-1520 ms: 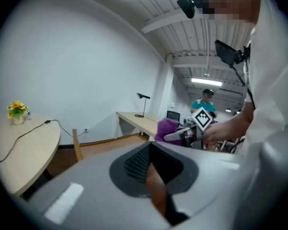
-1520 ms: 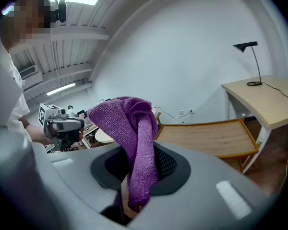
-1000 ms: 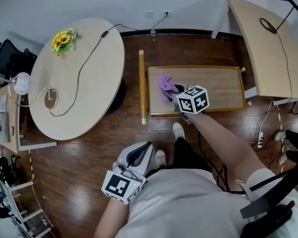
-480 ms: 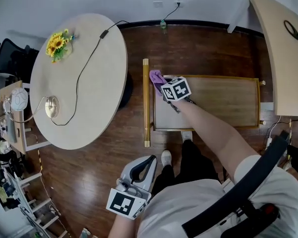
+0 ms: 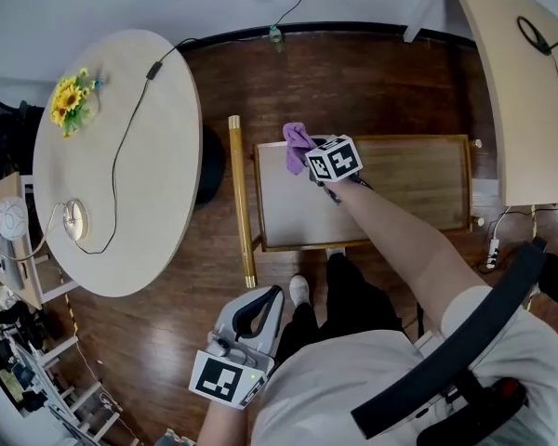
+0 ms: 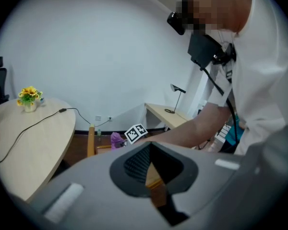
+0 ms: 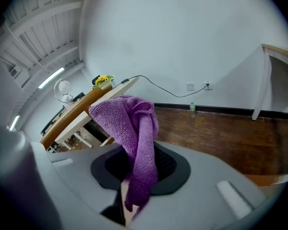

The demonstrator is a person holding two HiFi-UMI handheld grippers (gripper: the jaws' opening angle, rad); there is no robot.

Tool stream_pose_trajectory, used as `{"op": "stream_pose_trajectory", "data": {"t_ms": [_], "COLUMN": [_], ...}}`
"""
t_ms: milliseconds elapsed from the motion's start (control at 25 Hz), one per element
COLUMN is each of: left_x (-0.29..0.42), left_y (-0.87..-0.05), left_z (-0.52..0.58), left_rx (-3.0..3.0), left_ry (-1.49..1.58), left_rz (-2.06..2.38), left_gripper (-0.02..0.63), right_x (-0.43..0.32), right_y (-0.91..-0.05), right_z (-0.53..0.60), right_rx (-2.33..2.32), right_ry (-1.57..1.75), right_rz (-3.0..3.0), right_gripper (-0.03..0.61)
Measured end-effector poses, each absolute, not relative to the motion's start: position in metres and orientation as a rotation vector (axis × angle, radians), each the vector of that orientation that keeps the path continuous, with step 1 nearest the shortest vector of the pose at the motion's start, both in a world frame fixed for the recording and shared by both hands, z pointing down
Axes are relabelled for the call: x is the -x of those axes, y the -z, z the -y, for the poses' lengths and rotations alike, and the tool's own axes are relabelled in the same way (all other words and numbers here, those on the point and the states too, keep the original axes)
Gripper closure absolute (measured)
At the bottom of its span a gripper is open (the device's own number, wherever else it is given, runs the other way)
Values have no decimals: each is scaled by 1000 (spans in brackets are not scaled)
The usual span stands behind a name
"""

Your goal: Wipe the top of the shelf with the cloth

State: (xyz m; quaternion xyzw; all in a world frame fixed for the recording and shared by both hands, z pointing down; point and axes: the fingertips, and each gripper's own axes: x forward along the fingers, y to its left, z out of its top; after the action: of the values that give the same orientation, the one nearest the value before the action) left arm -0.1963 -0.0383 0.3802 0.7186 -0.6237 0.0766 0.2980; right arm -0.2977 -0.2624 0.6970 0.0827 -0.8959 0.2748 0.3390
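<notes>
Right now your right gripper is reached out over the shelf top, at about the 11 o'clock corner of that wooden surface. Its jaws are pressed together on the purple cloth. From the gripper's own view the fabric rises out of the pinch in a bunched fold, and a short tail hangs down below the jaws. From the head view, the cloth sits right at the back-left rim of the shelf top. Whether it is actually pressed onto the wood or held just above it is hard to tell from this angle.

Your left gripper is held low and close to your body, at about 7 o'clock from the shelf and well apart from it. Its jaws seem to meet at the tips with nothing between them; only a sliver of brown wood shows through the opening behind them.

Just beside the shelf's left edge, at 9 o'clock, a wooden bar runs parallel to it. Farther out at 9 o'clock stands the round table, with a black cable trailing across it and a bunch of sunflowers near its far edge.
</notes>
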Motion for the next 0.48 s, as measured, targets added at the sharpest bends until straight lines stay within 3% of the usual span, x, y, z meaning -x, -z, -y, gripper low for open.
{"op": "stream_pose_trajectory", "data": {"t_ms": [480], "left_x": [157], "left_y": [-378], "left_z": [94], "left_rx": [-2080], "left_ry": [-212], "left_rz": [1476], "left_gripper": [597], "right_x": [126], "right_y": [-700], "right_z": [353], "right_rx": [-520], "right_ry": [-717], "right_rz": [2239], "right_gripper": [497]}}
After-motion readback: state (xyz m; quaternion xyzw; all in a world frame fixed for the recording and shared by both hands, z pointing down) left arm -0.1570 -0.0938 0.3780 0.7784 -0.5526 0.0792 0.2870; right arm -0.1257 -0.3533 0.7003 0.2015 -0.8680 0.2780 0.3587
